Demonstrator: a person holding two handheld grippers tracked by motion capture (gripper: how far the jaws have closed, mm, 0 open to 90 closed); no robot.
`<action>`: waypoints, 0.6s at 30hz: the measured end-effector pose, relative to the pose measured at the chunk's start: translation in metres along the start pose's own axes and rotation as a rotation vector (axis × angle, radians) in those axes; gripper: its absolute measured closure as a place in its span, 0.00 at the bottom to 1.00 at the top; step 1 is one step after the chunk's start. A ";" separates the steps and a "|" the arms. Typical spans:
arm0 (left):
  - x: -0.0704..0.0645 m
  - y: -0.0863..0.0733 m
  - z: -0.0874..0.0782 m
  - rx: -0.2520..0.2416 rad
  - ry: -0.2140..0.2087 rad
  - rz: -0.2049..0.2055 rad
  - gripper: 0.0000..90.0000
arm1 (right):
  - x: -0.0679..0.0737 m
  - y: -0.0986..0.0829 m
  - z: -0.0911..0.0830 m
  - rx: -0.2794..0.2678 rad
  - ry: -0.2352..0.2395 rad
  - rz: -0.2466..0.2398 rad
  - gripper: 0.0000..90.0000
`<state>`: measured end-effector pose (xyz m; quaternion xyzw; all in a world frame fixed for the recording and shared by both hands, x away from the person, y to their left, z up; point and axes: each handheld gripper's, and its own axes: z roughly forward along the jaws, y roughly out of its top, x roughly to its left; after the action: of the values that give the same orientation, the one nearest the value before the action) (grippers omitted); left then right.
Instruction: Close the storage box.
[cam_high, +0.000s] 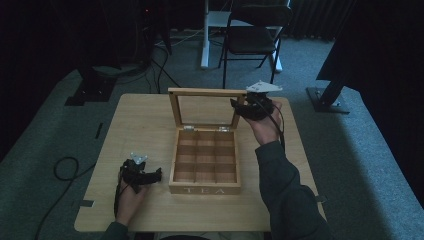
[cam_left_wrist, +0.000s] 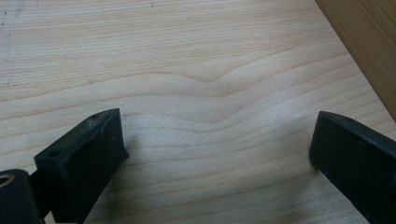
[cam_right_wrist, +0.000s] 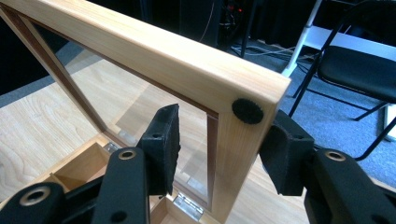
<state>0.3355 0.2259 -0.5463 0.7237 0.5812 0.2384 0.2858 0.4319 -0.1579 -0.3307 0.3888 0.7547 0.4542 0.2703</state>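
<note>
A wooden tea box (cam_high: 205, 189) marked TEA stands open mid-table, its compartments bare. Its glass-paned lid (cam_high: 205, 92) stands upright at the back. My right gripper (cam_high: 241, 107) is at the lid's upper right corner. In the right gripper view the right gripper (cam_right_wrist: 224, 125) is open, its jaws straddling the lid's side rail (cam_right_wrist: 236, 149), with a gap at the inner jaw. A black round bumper (cam_right_wrist: 247, 110) sits on that corner. My left gripper (cam_high: 154, 175) rests on the table left of the box. The left gripper (cam_left_wrist: 217, 149) is open, with bare tabletop (cam_left_wrist: 187, 70) between its jaws.
The box's side wall (cam_left_wrist: 369, 42) is just right of the left gripper. Behind the table stand a black folding chair (cam_high: 252, 35) and a white desk leg (cam_high: 205, 40). A cable (cam_high: 65, 167) loops on the carpet at the left. The table's front edge (cam_high: 200, 227) is close to the box.
</note>
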 end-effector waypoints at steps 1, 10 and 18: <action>0.000 0.000 0.000 0.000 0.000 0.000 0.04 | 0.001 0.000 -0.001 0.003 -0.003 0.001 0.56; 0.000 0.000 0.000 0.002 -0.001 0.001 0.04 | 0.010 -0.006 -0.011 0.014 -0.005 0.001 0.55; 0.000 0.000 0.000 0.002 -0.001 0.000 0.04 | 0.016 -0.013 -0.021 0.023 0.005 0.002 0.53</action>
<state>0.3354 0.2260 -0.5461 0.7240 0.5813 0.2377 0.2854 0.4027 -0.1578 -0.3339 0.3916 0.7599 0.4469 0.2636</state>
